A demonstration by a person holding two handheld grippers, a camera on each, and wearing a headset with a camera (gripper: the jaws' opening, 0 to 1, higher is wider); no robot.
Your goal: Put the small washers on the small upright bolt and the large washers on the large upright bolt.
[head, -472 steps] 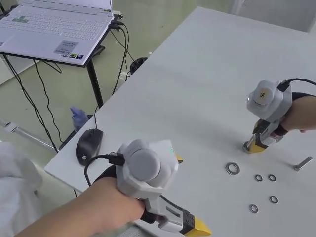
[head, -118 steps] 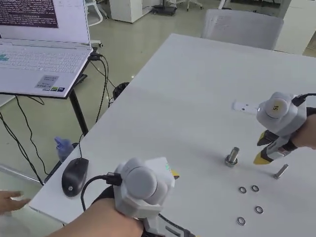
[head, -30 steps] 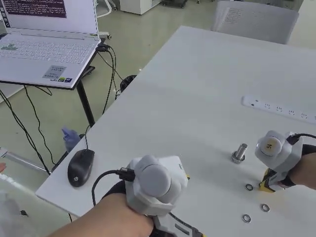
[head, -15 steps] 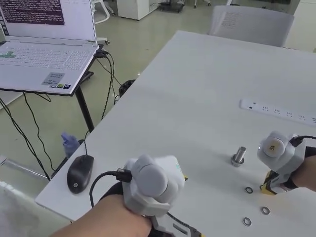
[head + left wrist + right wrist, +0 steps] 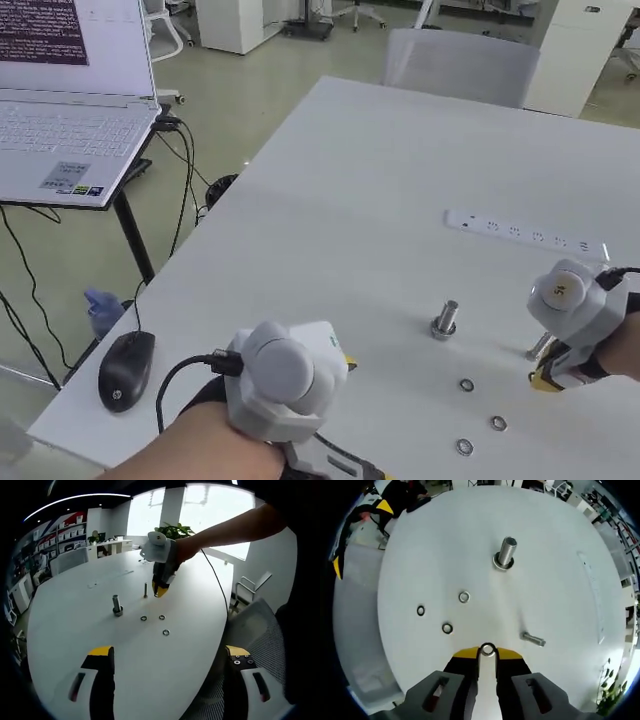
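The large bolt (image 5: 446,318) stands upright mid-table with a large washer (image 5: 502,562) around its base. To its right stands the small bolt (image 5: 540,347), also upright (image 5: 145,589). My right gripper (image 5: 546,379) hovers low beside it, shut on a small washer (image 5: 488,650) pinched at its yellow tips. Three small washers (image 5: 466,385) (image 5: 497,423) (image 5: 464,446) lie loose on the table in front of the large bolt. My left gripper (image 5: 169,652) is held near the table's front edge, open, with nothing between its jaws.
A white power strip (image 5: 525,232) lies behind the bolts. Off the table's left edge are a laptop (image 5: 55,130) on a stand and a black mouse (image 5: 125,368) at the table corner. A grey chair (image 5: 460,62) stands at the far end.
The right gripper has shifted right, away from the large bolt, holding a washer; three loose washers are left. The small bolt, lying flat 3.9 s ago, now stands upright. The head camera moved.
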